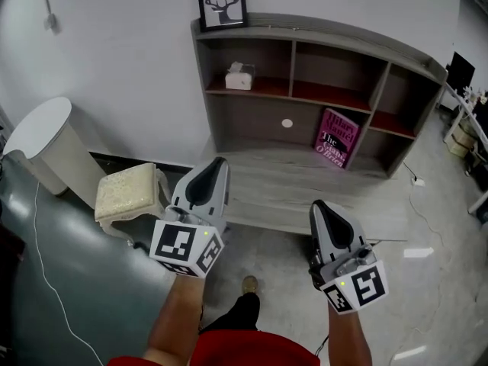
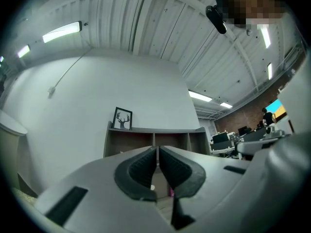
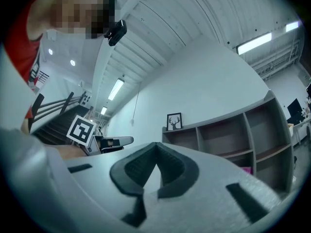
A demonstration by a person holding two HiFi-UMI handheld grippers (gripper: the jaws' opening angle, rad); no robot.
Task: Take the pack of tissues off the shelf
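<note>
Head view: shelf (image 1: 320, 33) against white wall (image 1: 114, 36), tissue pack (image 1: 239, 76) upper-left; left hand-held gripper (image 1: 218, 163), right hand-held gripper (image 1: 321, 206) clenched

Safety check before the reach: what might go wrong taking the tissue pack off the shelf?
The left gripper and right gripper both have their fingers shut; reaching in like that may shove the pack of tissues deeper. The framed deer picture stands on top of the shelf, right above that compartment; a high approach might topple it.

White wall (image 1: 122, 44) is seen behind grey shelf unit (image 1: 320, 33); framed deer print (image 1: 222, 1) is set on top. Glossy grey floor (image 1: 427, 303). Possibly a cushioned stool (image 1: 130, 191) is placed beside white bin (image 1: 46, 139).
</note>
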